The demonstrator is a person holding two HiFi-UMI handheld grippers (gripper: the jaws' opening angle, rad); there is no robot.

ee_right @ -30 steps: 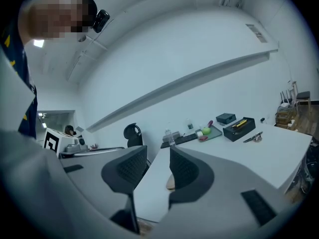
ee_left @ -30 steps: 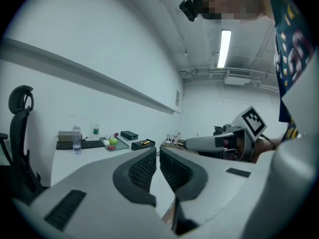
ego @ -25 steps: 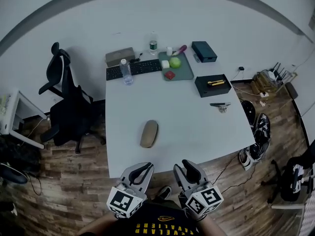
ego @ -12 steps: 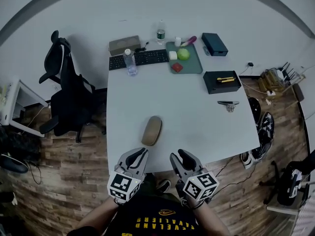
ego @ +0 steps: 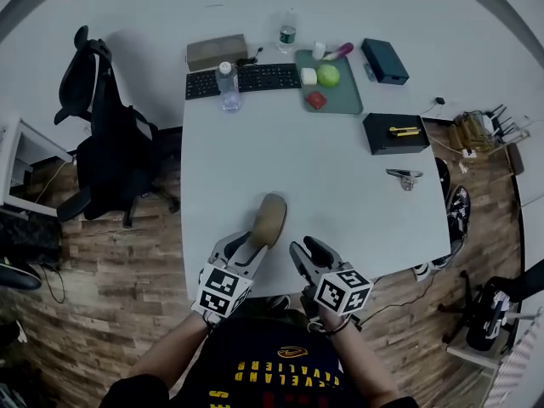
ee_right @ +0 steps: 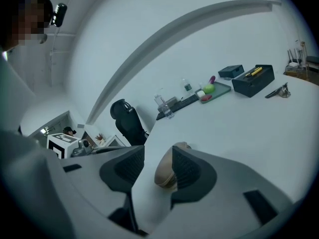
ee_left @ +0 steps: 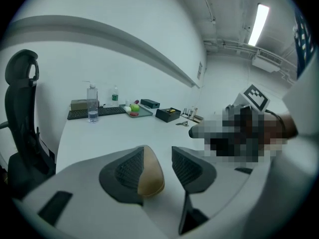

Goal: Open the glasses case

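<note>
Left gripper [ee_left: 158,156]: held low over the near edge of the white table [ego: 340,202], pointing up the table. Its jaws stand moderately apart and have just been opening. In the left gripper view the near end of the glasses case [ego: 270,218] shows in the gap, close against the left-hand jaw. Neither pad presses on it, and contact cannot be confirmed.

Glasses case: tan, oval and closed. It lies flat on the table near the front edge, just ahead of the left gripper and to the left of the right one.

Right gripper [ego: 308,249]: beside the left gripper at the same table edge, jaws fairly wide and also just opening further. In the right gripper view the case lies ahead, partly hidden behind the right-hand jaw. Nothing is held.

Surroundings, left to right:
- A black office chair [ego: 98,143] stands off the table's left side.
- At the far edge are a brown box [ego: 217,51], a keyboard [ego: 242,79] and a clear water bottle [ego: 228,87] standing at the keyboard's front edge.
- A green tray [ego: 336,109] carries a green apple [ego: 328,76] and a few small items.
- A dark blue box [ego: 384,60] lies in the far right corner.
- A black box [ego: 395,134] nearer on the right side has a yellow object on it.
- A small metal tool [ego: 404,175] lies by the right edge.

All of these sit well apart from the case.
</note>
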